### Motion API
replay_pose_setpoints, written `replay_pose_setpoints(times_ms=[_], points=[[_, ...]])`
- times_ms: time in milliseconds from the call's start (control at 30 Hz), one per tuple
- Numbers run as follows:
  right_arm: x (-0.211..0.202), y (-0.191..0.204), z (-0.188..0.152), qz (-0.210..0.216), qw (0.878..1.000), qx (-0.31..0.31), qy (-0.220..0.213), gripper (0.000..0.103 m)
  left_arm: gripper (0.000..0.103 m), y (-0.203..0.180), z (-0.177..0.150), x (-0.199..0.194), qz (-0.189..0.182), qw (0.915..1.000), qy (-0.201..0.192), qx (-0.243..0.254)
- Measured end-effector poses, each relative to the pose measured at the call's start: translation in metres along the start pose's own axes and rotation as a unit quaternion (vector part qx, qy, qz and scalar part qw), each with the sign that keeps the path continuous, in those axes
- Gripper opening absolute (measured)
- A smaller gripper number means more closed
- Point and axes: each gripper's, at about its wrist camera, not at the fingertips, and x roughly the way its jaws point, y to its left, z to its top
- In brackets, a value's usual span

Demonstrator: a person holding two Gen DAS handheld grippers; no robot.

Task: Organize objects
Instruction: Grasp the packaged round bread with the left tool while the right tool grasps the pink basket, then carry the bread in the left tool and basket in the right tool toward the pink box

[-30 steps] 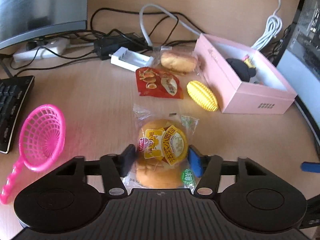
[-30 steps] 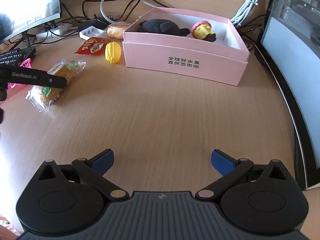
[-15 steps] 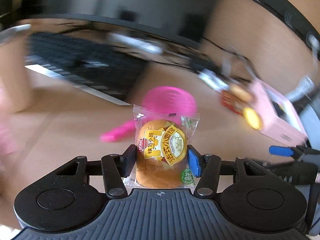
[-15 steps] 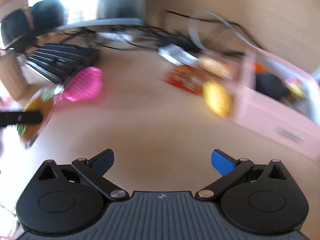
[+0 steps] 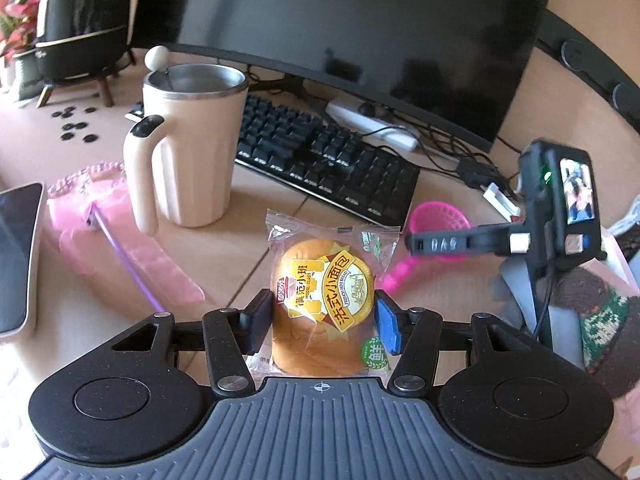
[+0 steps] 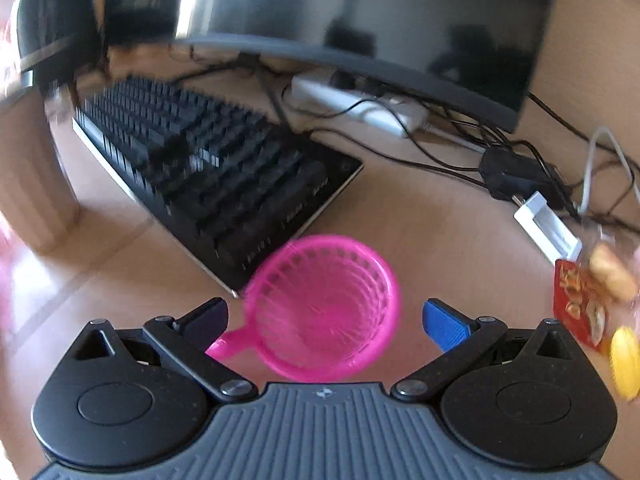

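Left gripper [image 5: 323, 322]: clamped on a wrapped bread bun [image 5: 324, 304], one pad against each side of the packet; the bun's yellow label faces up and its clear top seal sticks out past the fingertips.
Bread bun, place: held above the wooden desk [image 5: 224, 248], nearer than the black keyboard [image 5: 324, 164] and right of the mug.
Right gripper [image 6: 325, 320]: fingers spread wide with nothing pressed between them; the pink strainer basket [image 6: 328, 312] lies on the desk below the gap, its handle running to the lower left, under the left finger.
Strainer basket, contents: looks empty, though the view is blurred.
Mug [image 5: 188, 144]: cream, steel-lined, upright on the desk at the far left, handle toward the camera; a rod with a round knob leans out of it, the rest of its inside is not visible.
Pink plastic bag [image 5: 120, 248]: flat on the desk left of the held bun, a purple stick lying across it.
Right-hand side, right wrist view: a red snack packet [image 6: 576, 308], another wrapped bun [image 6: 610, 272] and a yellow toy corn [image 6: 624, 364], all blurred, at the right edge.
Left hand pose: gripper tilted downward toward the desk, facing the dark monitor [image 5: 360, 36].
Right hand pose: also tilted downward; seen from the left wrist, its body [image 5: 560, 208] hangs just right of the bun, over the strainer.
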Motion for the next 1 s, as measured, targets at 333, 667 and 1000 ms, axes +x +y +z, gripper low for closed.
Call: replay_pose_setpoints(times_ms=[333, 667, 1000], points=[[-0.059, -0.029, -0.062, -0.028, 0.995, -0.099, 0.010, 0.103, 0.058, 0.007, -0.002, 0.034, -0.063, 0.9975, 0.005, -0.033], [-0.044, 0.009, -0.030, 0.029, 0.980, -0.192, -0.032, 0.103, 0.058, 0.027, -0.008, 0.023, -0.051, 0.9973, 0.005, -0.053], [0.001, 0.008, 0.009, 0.119, 0.977, -0.173, 0.029, 0.103, 0.058, 0.053, -0.016, -0.003, -0.045, 0.9956, -0.003, -0.082]])
